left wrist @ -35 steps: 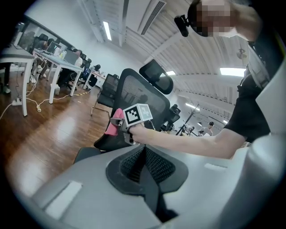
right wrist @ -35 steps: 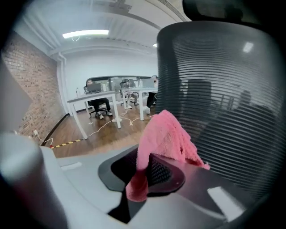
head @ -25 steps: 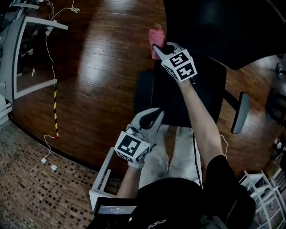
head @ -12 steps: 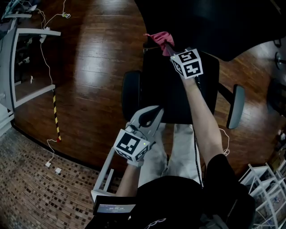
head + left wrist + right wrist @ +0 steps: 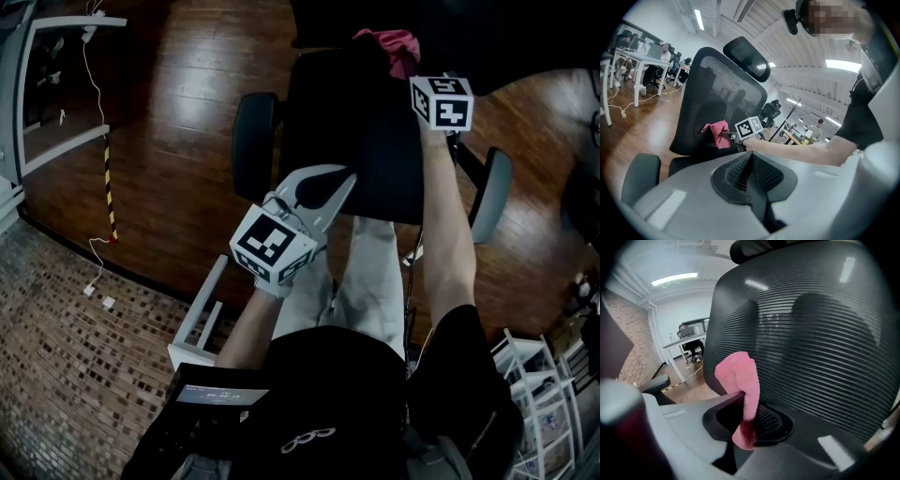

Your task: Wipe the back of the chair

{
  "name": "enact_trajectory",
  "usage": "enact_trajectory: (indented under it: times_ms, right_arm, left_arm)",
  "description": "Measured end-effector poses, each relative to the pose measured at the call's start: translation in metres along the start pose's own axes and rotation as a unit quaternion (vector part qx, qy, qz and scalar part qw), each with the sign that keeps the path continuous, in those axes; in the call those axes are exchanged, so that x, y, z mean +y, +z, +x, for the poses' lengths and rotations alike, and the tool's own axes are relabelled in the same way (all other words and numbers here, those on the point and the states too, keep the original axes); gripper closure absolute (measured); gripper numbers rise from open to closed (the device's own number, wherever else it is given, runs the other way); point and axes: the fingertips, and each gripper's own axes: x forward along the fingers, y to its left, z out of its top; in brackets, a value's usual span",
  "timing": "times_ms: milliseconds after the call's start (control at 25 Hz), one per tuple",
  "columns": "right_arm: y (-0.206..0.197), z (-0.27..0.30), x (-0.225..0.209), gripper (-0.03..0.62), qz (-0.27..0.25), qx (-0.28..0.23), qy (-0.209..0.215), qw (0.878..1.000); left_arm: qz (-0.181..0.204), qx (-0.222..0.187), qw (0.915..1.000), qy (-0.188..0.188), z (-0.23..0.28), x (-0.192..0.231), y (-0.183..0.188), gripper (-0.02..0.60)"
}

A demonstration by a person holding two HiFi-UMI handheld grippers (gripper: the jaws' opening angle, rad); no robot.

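Note:
A black office chair stands in front of me, its mesh backrest (image 5: pixel 717 93) (image 5: pixel 811 343) upright behind the seat (image 5: pixel 347 141), with a headrest (image 5: pixel 746 58) on top. My right gripper (image 5: pixel 410 64) (image 5: pixel 747 401) is shut on a pink cloth (image 5: pixel 398 43) (image 5: pixel 739 378) (image 5: pixel 719 133). It holds the cloth against the lower front of the mesh. My left gripper (image 5: pixel 323 187) (image 5: pixel 750 161) hovers over the seat's near edge, jaws together with nothing between them.
Two grey armrests (image 5: pixel 253 131) (image 5: pixel 489 192) flank the seat. A white desk frame (image 5: pixel 202 314) stands by my left leg. A cable and striped tape (image 5: pixel 109 187) lie on the wooden floor at left. A white rack (image 5: pixel 544 394) is at the lower right.
My right gripper has carried the pink cloth rightward across the chair back, from its left edge towards the middle. My left gripper stays over the seat's near edge.

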Motion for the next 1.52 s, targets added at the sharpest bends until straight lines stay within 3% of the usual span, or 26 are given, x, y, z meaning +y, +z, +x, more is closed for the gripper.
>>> enact_trajectory:
  times_ms: [280, 920, 1280, 1520]
  right_arm:
    - [-0.014, -0.027, -0.048, 0.553, 0.029, 0.019, -0.042, 0.999]
    - [-0.055, -0.078, -0.11, 0.553, 0.112, 0.04, -0.11, 0.987]
    - [-0.068, -0.109, -0.15, 0.553, 0.172, 0.034, -0.165, 0.97]
    - [-0.056, -0.16, -0.186, 0.553, 0.19, -0.04, -0.255, 0.947]
  left_arm:
    - [0.002, 0.008, 0.9999, -0.009, 0.015, -0.006, 0.003, 0.591]
    - [0.017, 0.034, 0.9992, -0.013, 0.037, -0.006, 0.003, 0.591]
    - [0.018, 0.031, 0.9991, -0.021, 0.049, -0.016, 0.008, 0.591]
    - [0.019, 0.031, 0.999, -0.027, 0.051, -0.025, 0.005, 0.591]
